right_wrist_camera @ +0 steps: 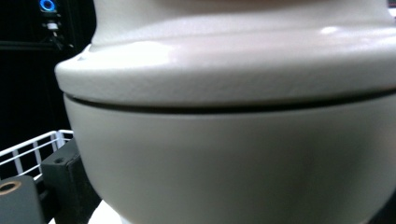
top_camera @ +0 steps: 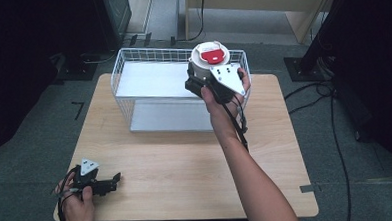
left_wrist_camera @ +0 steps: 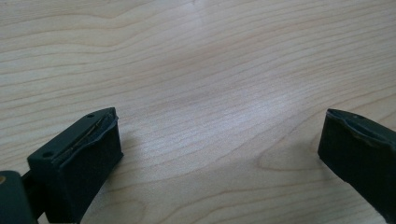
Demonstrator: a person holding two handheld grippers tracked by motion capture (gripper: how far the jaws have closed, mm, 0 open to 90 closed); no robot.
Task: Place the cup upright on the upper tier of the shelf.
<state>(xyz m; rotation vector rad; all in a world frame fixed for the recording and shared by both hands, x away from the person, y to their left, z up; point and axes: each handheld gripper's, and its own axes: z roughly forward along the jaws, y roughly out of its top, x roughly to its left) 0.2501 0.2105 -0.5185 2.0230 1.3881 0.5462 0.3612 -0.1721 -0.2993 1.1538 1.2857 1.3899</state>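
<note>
A round white container [top_camera: 207, 60] with a red patch on its lid is held above the right end of the white wire basket [top_camera: 132, 68]. My right gripper [top_camera: 198, 81] is shut on its body. In the right gripper view the cream body and lid [right_wrist_camera: 233, 116] sit very close, with one black finger [right_wrist_camera: 65, 177] at the lower left. My left gripper [top_camera: 114, 181] rests on the table's front left corner, held by a hand. Its two pads [left_wrist_camera: 88, 154] stand wide apart over bare wood, nothing between them.
The wooden table [top_camera: 186, 166] carries the wire basket at its back, with a grey shelf panel [top_camera: 169, 116] inside. Cables lie on the floor to the right. Dark equipment stands at the back left and right.
</note>
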